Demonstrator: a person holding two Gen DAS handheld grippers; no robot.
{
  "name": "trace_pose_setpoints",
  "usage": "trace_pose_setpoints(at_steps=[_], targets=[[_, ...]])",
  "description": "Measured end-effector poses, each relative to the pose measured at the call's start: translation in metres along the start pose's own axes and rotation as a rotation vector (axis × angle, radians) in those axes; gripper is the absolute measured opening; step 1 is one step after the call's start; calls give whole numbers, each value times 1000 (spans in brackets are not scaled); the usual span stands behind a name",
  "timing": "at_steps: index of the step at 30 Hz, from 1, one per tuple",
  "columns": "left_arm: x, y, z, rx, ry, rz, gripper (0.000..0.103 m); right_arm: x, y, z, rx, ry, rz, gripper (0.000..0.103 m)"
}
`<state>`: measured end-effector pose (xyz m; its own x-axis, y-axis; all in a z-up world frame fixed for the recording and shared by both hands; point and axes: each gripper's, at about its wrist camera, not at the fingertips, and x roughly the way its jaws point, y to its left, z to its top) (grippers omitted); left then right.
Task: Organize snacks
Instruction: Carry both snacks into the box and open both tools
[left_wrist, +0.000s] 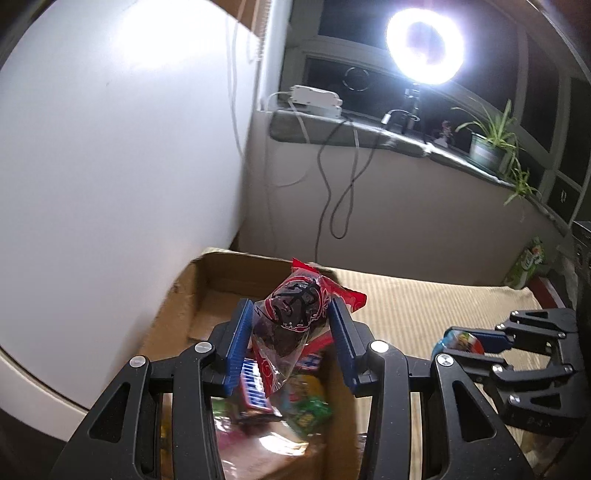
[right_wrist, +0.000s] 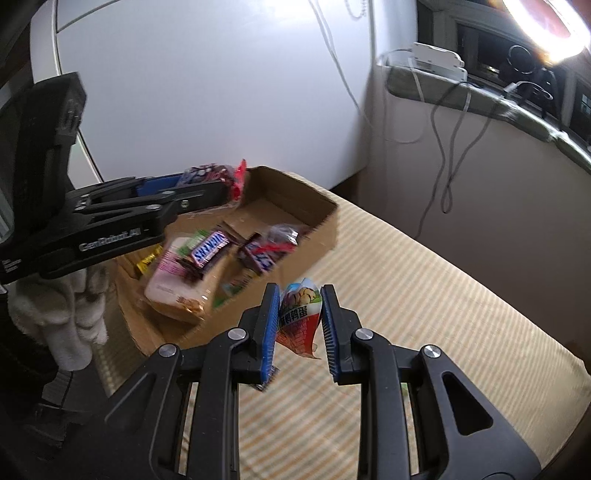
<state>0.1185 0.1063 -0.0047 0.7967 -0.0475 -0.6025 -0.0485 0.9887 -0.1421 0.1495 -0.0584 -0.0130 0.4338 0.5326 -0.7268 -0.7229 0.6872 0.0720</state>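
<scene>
Cardboard box (right_wrist: 325, 218): seen centre-left in the right wrist view, part-filled with snack bars and a bread bag.
Left gripper (left_wrist: 291, 332): held above the box, lower centre of its frame — jaws narrowed on a red-and-clear packet (left_wrist: 291, 317).
Right gripper (right_wrist: 299, 321): over the striped cloth (right_wrist: 424, 295), just outside the box; jaws pinching a quail-egg packet (right_wrist: 301, 314).
Risk: the slick film could slip from the pads; an early release of the egg packet would likely land it on the cloth.

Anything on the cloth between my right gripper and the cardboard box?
No: the right wrist view shows only bare striped cloth between the right gripper and the cardboard box.
</scene>
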Motion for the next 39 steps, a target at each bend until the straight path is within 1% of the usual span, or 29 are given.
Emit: trace_pose_setpoints(at_steps=[9,19,24,28,33,34,35,36,37,39], targets=[[12,26,4,-40,12,27,41,30,34,15,-40,25,51,24],[24,41,9,-58,34,36,41,61,49,22,-51,60,92,24],[27,44,8,-68,45,35,42,68,54,23,-61,70,106,24],[28,45,8,-73,50,42,46,70,57,24,-71,74,108,24],[28,47,10,-79,44,52,49,69,60,25,-82,74,110,24],[28,48,10,-82,44,54,54,69,60,25,-84,72,109,34],[27,48,11,-85,42,57,62,68,60,26,-86,70,104,42],[27,48,12,-86,40,58,64,67,60,26,-88,62,99,61],[26,48,12,-84,37,57,64,63,60,26,-92,46,90,71],[26,47,13,-75,37,59,65,58,61,26,-96,28,84,75]])
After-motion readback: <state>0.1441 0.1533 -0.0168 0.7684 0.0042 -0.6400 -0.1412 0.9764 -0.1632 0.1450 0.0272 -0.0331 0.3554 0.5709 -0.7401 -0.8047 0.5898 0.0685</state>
